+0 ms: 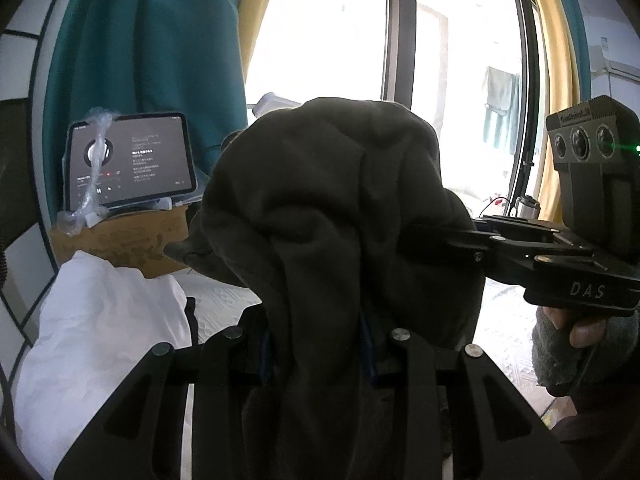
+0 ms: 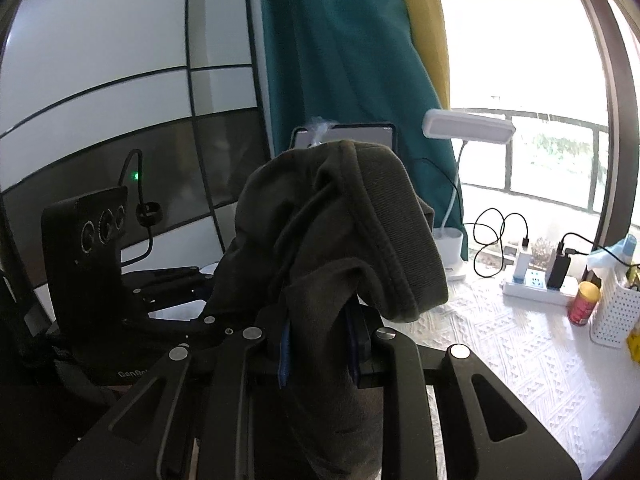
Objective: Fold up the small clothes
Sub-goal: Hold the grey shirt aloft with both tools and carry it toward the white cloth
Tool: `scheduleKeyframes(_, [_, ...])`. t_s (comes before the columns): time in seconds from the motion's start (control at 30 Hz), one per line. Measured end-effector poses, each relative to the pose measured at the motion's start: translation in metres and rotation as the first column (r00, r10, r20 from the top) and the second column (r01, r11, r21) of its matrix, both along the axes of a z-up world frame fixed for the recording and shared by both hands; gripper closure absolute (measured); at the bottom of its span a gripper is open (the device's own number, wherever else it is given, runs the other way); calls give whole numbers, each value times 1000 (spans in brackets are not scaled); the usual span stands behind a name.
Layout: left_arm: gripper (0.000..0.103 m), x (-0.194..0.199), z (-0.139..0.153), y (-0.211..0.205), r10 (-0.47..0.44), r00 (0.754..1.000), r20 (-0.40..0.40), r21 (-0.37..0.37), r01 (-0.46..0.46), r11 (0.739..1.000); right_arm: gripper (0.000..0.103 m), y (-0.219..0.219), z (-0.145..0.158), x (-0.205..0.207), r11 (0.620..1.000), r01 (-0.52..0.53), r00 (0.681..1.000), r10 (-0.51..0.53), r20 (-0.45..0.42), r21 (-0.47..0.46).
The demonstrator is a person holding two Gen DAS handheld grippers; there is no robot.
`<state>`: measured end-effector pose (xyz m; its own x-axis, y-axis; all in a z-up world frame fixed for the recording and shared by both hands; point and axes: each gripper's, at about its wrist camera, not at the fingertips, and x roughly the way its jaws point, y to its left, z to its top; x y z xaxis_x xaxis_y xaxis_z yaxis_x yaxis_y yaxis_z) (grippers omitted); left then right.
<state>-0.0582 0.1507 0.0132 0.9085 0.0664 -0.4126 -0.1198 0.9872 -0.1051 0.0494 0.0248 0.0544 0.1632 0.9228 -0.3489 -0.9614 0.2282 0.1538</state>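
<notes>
Dark olive garment (image 1: 332, 208) hangs bunched, its long axis running left-right between left hand-held gripper (image 1: 316, 344) and right hand-held gripper (image 2: 320, 344), both clamped on it.

Teal curtain (image 2: 344, 60) hangs beside a bright, overexposed window (image 2: 520, 60). White panelled wall (image 2: 100, 40), possibly tiled, adjoins it.

A dark olive-grey garment (image 1: 344, 216) hangs between black grippers (image 1: 316, 340), its ribbed hem (image 2: 396, 232) showing fine lines. At ten o'clock hangs a teal curtain (image 1: 160, 40) edged in yellow; a white surface (image 2: 520, 344) at four o'clock carries a diamond weave and a red can (image 2: 583, 304).
</notes>
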Motion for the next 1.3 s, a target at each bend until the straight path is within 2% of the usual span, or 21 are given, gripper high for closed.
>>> scheduleKeyframes(0.6, [71,42,-31,11,-34,993,-111,-43,29,999,80,26,-41,42,995,35,996,-42,-83,-89])
scheduleKeyframes(1.3, [71,91,-82,55,-7,966,-260,-98,-19,995,80,86,-102,101,978,21,978,-62,-198,-206])
